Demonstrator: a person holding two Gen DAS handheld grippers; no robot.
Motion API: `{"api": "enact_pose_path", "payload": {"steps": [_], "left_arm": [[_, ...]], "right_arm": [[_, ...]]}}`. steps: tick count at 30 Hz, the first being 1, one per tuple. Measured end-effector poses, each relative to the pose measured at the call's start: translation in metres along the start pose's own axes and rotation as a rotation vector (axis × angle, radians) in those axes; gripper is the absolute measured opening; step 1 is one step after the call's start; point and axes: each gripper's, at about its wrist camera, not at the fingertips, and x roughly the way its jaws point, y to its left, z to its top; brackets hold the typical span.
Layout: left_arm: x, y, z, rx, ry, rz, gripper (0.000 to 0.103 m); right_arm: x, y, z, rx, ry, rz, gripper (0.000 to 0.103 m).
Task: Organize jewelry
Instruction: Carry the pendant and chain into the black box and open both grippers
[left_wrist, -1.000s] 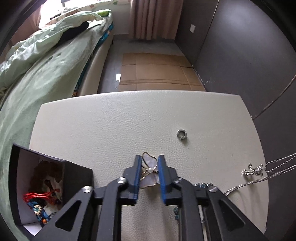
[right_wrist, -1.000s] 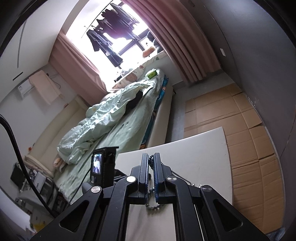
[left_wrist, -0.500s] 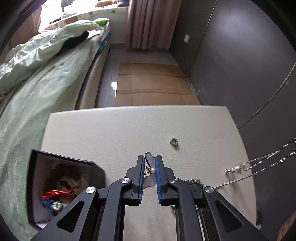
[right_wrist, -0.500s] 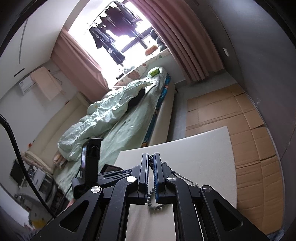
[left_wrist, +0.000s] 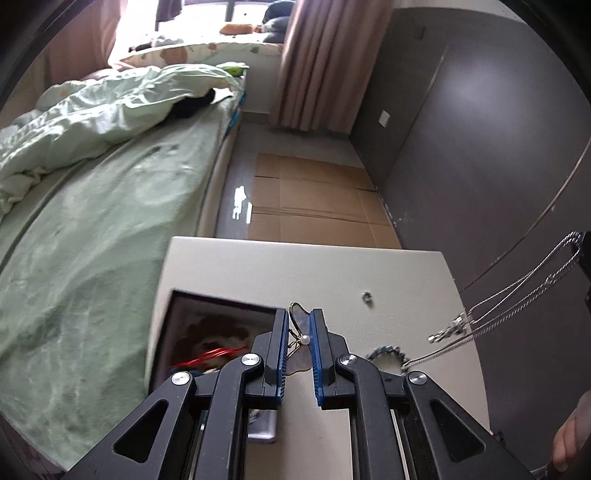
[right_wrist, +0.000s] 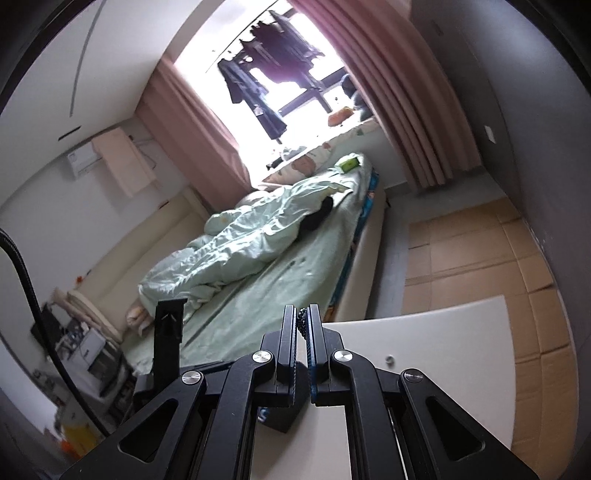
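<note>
My left gripper (left_wrist: 298, 317) is shut on a butterfly brooch (left_wrist: 300, 334) with a pearl at its middle, held above the table beside the open black jewelry box (left_wrist: 207, 332). The box holds red cord and beads. My right gripper (right_wrist: 303, 317) is shut on a silver chain necklace (right_wrist: 302, 325); in the left wrist view the necklace (left_wrist: 517, 295) hangs taut from the right with its pendant (left_wrist: 448, 328) in the air. A small silver ring (left_wrist: 366, 296) and a blue bead bracelet (left_wrist: 386, 352) lie on the white table (left_wrist: 332, 269).
A bed with green bedding (left_wrist: 92, 184) runs along the table's left side. Flat cardboard (left_wrist: 314, 199) covers the floor beyond the table. A dark wall (left_wrist: 480, 147) stands to the right. The ring also shows in the right wrist view (right_wrist: 388, 359).
My left gripper closed on the butterfly brooch, lifted it off the table and moved left toward the box. My right gripper rose with the necklace, lifting its pendant off the table.
</note>
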Motion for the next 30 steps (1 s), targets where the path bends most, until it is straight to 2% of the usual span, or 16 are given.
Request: {"api": "enact_pose_path", "payload": {"steps": [7, 9, 10, 12, 14, 21, 30], "left_arm": [[-0.01, 0.035, -0.01, -0.08, -0.028, -0.013, 0.012], [-0.01, 0.043, -0.012, -0.096, -0.027, -0.036, 0.017], [-0.009, 0.046, -0.013, -0.104, -0.019, -0.05, 0.022], [-0.011, 0.055, -0.015, -0.124, -0.016, -0.072, 0.063], [-0.022, 0.066, -0.019, -0.153, -0.064, -0.087, 0.072], [-0.056, 0.103, -0.029, -0.218, -0.129, -0.071, 0.072], [-0.097, 0.139, -0.049, -0.266, -0.214, -0.043, 0.072]], "right_arm": [[0.012, 0.046, 0.009, -0.073, 0.021, -0.012, 0.006], [0.018, 0.06, 0.012, -0.1, 0.032, -0.016, 0.006], [0.02, 0.067, 0.013, -0.11, 0.038, -0.013, 0.006], [0.024, 0.078, 0.015, -0.128, 0.047, -0.001, 0.006], [0.029, 0.095, 0.017, -0.155, 0.052, 0.008, 0.006], [0.05, 0.145, 0.017, -0.228, 0.076, 0.039, 0.006], [0.084, 0.175, 0.014, -0.272, 0.113, 0.037, 0.006]]}}
